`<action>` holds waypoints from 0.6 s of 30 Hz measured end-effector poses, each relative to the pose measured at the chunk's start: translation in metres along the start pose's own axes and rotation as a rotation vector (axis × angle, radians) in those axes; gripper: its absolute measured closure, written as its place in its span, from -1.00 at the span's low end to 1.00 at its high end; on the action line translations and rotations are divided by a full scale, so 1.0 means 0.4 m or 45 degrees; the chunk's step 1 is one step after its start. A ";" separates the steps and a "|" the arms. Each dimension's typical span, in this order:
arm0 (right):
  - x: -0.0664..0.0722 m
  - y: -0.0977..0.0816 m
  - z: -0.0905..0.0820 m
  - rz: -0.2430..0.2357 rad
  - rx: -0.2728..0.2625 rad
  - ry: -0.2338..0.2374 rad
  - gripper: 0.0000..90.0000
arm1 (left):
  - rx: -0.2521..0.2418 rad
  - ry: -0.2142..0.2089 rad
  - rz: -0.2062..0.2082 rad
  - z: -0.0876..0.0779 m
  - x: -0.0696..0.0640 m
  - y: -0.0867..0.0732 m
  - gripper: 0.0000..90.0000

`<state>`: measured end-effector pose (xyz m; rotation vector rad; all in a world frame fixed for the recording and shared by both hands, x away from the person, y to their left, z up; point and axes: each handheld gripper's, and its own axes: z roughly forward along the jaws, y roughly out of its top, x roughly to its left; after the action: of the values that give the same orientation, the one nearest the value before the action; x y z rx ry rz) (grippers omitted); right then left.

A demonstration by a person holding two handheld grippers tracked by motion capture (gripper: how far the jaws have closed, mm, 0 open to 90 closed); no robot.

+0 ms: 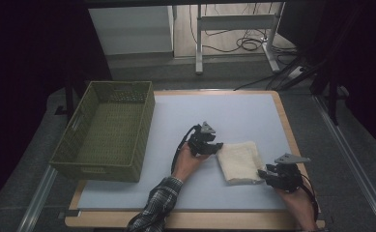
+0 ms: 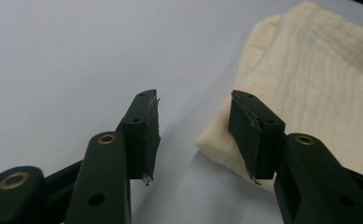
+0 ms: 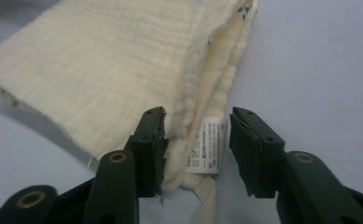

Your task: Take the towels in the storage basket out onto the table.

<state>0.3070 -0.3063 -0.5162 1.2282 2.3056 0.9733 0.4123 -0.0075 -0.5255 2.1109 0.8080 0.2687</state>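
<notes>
A folded cream cloth (image 1: 239, 162) lies flat on the pale table, right of centre. My left gripper (image 1: 218, 146) rests at the cloth's left edge; in the left gripper view its jaws (image 2: 194, 135) stand apart over bare table, the right jaw touching the cloth's corner (image 2: 319, 79). My right gripper (image 1: 263, 174) sits at the cloth's near right corner. In the right gripper view its jaws (image 3: 197, 140) are apart around the thick folded edge (image 3: 114, 70) and a white care label (image 3: 209, 144), with a gap between the right pad and the label.
A green woven basket (image 1: 103, 164) stands on the table's left side. The pale table top (image 1: 224, 111) has a wooden rim. Desk legs and cables lie on the floor beyond the far edge.
</notes>
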 end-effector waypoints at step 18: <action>-0.003 -0.017 0.008 0.126 -0.025 0.145 0.79 | 0.114 -0.077 -0.082 0.029 -0.015 0.002 0.85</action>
<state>0.3058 -0.3085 -0.5233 1.3219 2.3333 1.1242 0.4131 -0.0191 -0.5315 2.1613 0.8646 0.1363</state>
